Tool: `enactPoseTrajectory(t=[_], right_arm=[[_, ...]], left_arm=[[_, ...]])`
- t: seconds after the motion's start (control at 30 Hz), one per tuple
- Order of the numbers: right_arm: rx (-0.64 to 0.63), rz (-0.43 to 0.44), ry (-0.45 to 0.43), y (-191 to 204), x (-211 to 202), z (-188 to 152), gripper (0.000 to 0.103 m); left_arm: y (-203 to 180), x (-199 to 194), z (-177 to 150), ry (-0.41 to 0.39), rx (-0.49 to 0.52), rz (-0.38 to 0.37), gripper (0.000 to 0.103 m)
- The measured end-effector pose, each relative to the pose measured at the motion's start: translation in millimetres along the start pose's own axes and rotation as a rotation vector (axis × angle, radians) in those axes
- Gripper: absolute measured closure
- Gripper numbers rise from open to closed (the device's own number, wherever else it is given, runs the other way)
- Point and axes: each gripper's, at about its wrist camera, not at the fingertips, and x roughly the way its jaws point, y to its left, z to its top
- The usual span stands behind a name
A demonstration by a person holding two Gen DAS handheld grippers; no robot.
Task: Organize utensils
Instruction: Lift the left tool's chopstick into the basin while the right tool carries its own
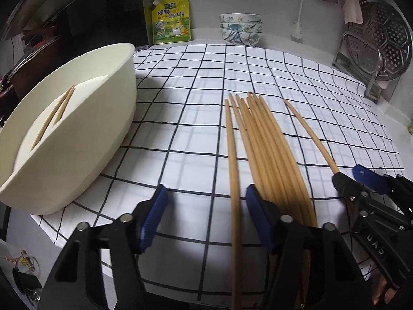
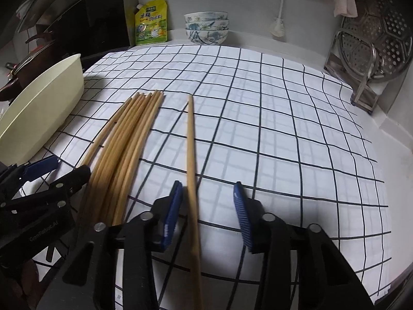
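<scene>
Several bamboo chopsticks point(image 1: 268, 155) lie bunched on the checked cloth point(image 1: 180, 82). My left gripper point(image 1: 206, 214) is open around one chopstick point(image 1: 233, 180) at the bundle's left side; it runs close to the right pad, clear of the left pad. A cream oval container point(image 1: 111, 118) at the left holds two chopsticks point(image 1: 54, 118). My right gripper point(image 2: 207, 214) is open around a lone chopstick point(image 2: 192, 168), which lies against its left pad with a gap to the right pad. The bundle point(image 2: 124, 149) lies to its left, beside the left gripper point(image 2: 60, 171). The right gripper point(image 1: 353, 178) shows at the lone chopstick's point(image 1: 309, 137) near end.
At the back wall stand a yellow seasoning pouch point(image 1: 171, 20) and stacked patterned bowls point(image 1: 241, 29). A perforated steel steamer plate on a rack point(image 1: 379, 41) stands back right. A dark pot point(image 2: 28, 59) sits behind the container point(image 2: 44, 108). The cloth's front edge overhangs the counter.
</scene>
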Motion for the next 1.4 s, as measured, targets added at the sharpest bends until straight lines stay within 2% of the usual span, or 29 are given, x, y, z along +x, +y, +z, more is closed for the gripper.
enactPoseTrajectory(t=[0.03,0.17,0.27,0.3,0.67,1.07,1.4], right_arm=[[-0.010,0.003,-0.001,2,0,0,0.075],[-0.045,0.010,0.000,10,-1,0,0.096],[-0.056,0.008,0.001,11,-2,-1,0.097],[-0.050,0.012,0.000,12,-2,-1,0.097],[0.028,0.065,-0.022,1,-11,2,0.097],[0.094,0.121,-0.125,18,-49,23,0.097],[0.062,0.189,-0.193,72,-68,62,0.097]], left_arm=[[-2,0,0,-0.002,0.007,-0.004,0.050],[-8,-3,0,-0.009,0.034,-0.014,0.071],[-9,-4,0,0.000,0.039,-0.033,0.092],[-10,-4,0,0.004,0.042,-0.034,0.095],[-1,-15,3,0.005,0.027,-0.053,0.095],[26,-67,22,-0.128,0.024,-0.073,0.095],[92,-100,41,-0.239,-0.042,-0.031,0.095]])
